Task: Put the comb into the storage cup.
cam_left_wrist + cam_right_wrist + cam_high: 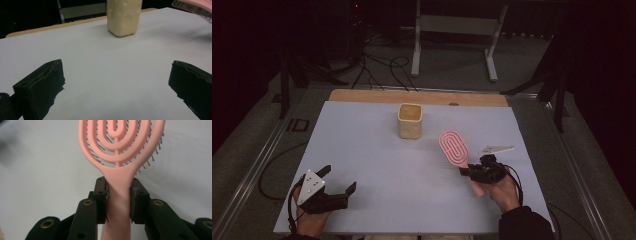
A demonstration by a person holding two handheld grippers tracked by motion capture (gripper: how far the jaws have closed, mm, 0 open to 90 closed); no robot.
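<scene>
A pink vented hairbrush (454,146) lies over the right half of the white table sheet, head pointing away from me. My right gripper (475,171) is shut on its handle just below the head; in the right gripper view both black pads press the pink hairbrush (117,157) neck, bristles facing down. A cream cup (410,120) stands upright at the middle back; the cream cup (123,16) is ahead of my left gripper (116,82). That left gripper (339,180) rests at the near left, open, nothing between its fingers.
A small pale flat object (496,149) lies right of the brush head. The white sheet (377,150) covers a wooden table. Dark floor with cables and a white stand (452,30) lies beyond the far edge.
</scene>
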